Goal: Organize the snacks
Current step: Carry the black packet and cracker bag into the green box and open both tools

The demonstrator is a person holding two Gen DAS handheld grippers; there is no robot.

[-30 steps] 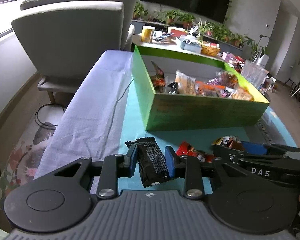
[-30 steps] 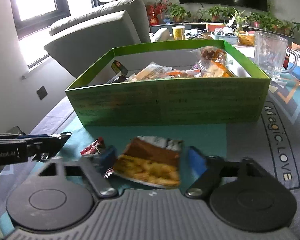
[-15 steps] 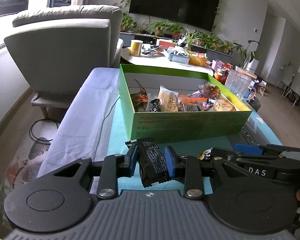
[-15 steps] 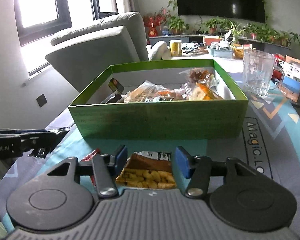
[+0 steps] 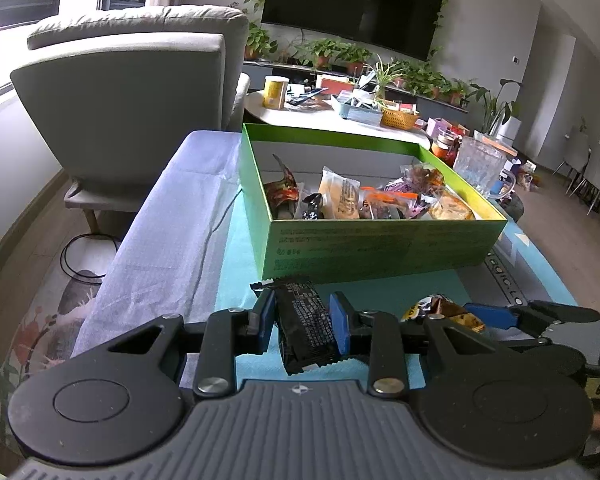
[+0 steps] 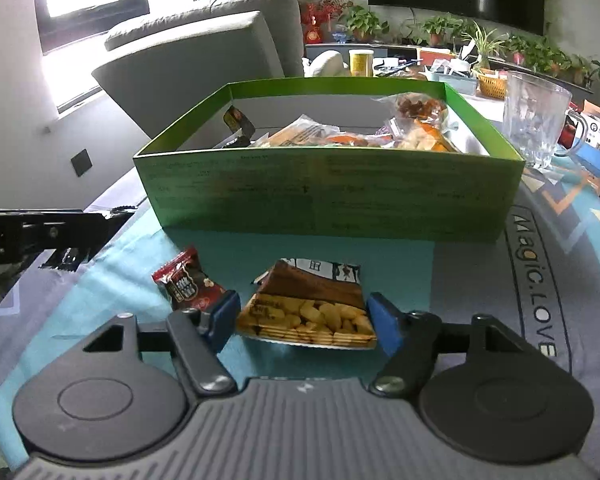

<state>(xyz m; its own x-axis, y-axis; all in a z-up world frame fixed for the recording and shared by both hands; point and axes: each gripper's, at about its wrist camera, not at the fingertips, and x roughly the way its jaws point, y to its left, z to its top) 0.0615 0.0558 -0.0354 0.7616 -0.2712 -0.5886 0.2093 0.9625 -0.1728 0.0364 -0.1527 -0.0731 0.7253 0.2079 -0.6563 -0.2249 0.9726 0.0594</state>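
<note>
Green box (image 6: 328, 196) print too blurred to read; near wall hides lower snacks.

home living rm, grey armchair (image 5: 140, 92), wall tv (image 5: 352, 4), potted plants (image 5: 340, 54), cluttered coffee table (image 5: 260, 110), patterned rug (image 5: 32, 328)

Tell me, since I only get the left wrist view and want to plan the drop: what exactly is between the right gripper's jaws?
Observer: The right gripper is shut on a snack packet printed with yellow chips, held flat across its jaws.
Operator: Is anything on the mat that my view hides?
Observer: Yes, one small red packet lies on the mat, just left of those jaws.
Operator: Is the way to the box free?
Observer: Between the snack packet and the green box I see only bare mat.
</note>
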